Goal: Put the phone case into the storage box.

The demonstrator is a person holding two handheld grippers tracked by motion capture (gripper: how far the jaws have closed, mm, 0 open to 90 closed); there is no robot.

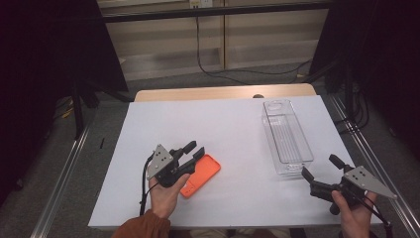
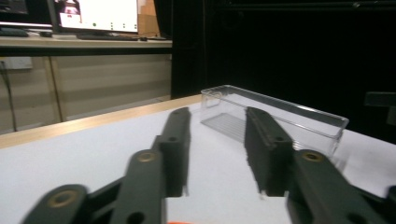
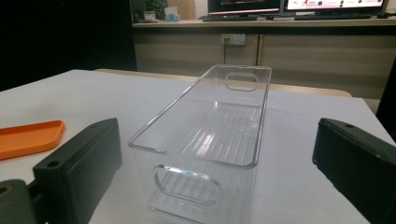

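Lower left of centre in high view: left gripper (image 1: 194, 151) poised over near end of orange tray (image 1: 201, 175), jaws apart, nothing between them, likely lining up for grasp. Tray flat on white counter (image 1: 233, 124). Right of centre: clear bin (image 1: 287, 137), empty, lengthwise. Lower right: right gripper (image 1: 321, 165) aimed at bin's near end, jaws wide apart, probably to steady it.

No text, label, brand, number or sign can be read; the far monitor screens are too blurred.
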